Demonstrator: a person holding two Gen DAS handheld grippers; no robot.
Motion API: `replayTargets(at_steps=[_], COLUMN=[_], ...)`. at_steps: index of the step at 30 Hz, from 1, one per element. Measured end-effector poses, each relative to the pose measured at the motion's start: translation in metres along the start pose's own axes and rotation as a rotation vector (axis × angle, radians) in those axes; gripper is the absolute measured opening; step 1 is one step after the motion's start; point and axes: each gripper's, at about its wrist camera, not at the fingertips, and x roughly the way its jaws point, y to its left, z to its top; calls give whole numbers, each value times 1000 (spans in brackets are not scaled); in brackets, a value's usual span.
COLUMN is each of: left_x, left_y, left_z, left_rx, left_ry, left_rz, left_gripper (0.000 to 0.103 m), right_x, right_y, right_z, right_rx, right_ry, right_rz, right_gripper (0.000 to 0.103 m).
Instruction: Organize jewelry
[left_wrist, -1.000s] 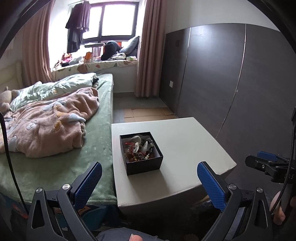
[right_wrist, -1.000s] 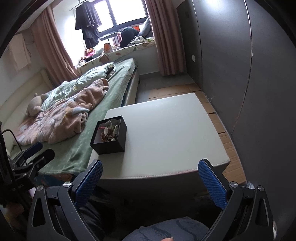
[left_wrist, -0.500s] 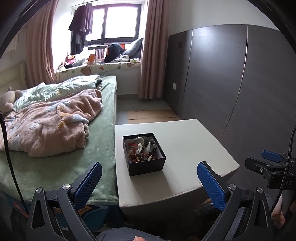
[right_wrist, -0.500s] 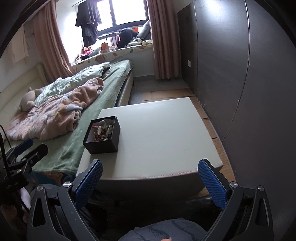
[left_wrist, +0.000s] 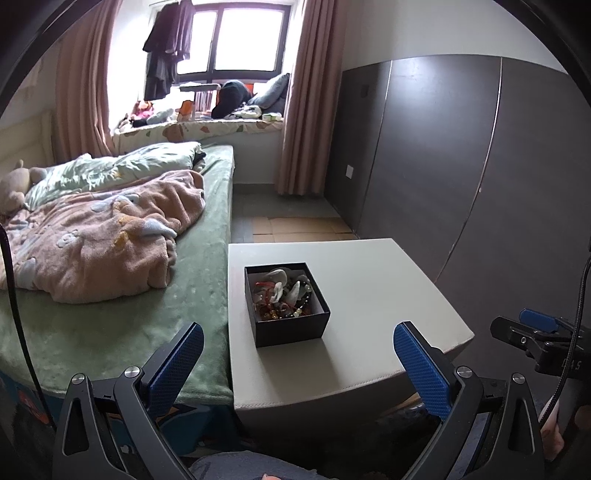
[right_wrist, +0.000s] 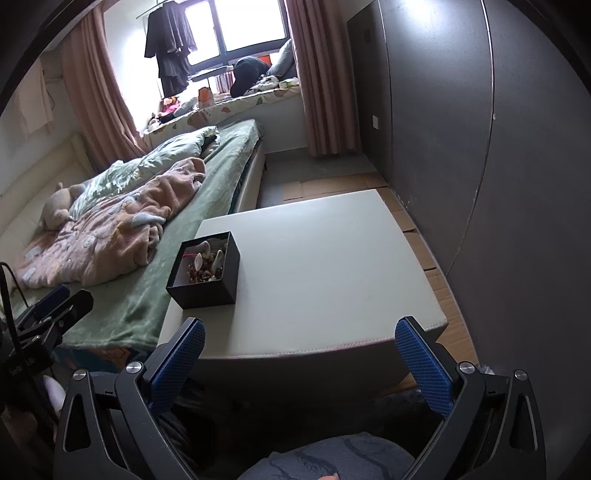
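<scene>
A black open box (left_wrist: 286, 306) (right_wrist: 207, 271) sits on the left part of a pale grey table (left_wrist: 369, 295) (right_wrist: 325, 266). Inside lies a tangle of jewelry (left_wrist: 282, 293) (right_wrist: 207, 260): beads, a red cord and pale shell-like pieces. My left gripper (left_wrist: 297, 360) hovers open in front of the box, short of the table's near edge, holding nothing. My right gripper (right_wrist: 299, 356) is also open and empty, near the table's front edge, with the box ahead to its left. Each gripper shows at the edge of the other's view.
A bed (left_wrist: 110, 295) with a green sheet and a pink blanket (left_wrist: 99, 236) butts against the table's left side. A dark wardrobe wall (left_wrist: 461, 166) stands to the right. Cardboard sheets (left_wrist: 295, 227) cover the floor beyond the table. A person's knee (right_wrist: 332, 458) shows below.
Both grippers have drifted a little closer to the table and lower; the box looks larger in both views. Jaws stay wide open.
</scene>
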Motion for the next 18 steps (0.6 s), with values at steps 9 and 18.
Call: replayTargets(at_steps=[9, 18], left_x=[1, -1], left_y=[-2, -5], left_z=[0, -1], left_rx=[12, 24], left_ry=[1, -4], left_rz=[7, 14], left_gripper=[103, 103], right_x=[-1, -1], right_y=[-2, -3], right_z=[1, 2], right_rx=[7, 10], right_ry=[7, 8], right_rz=[-3, -1], right_gripper=[103, 103])
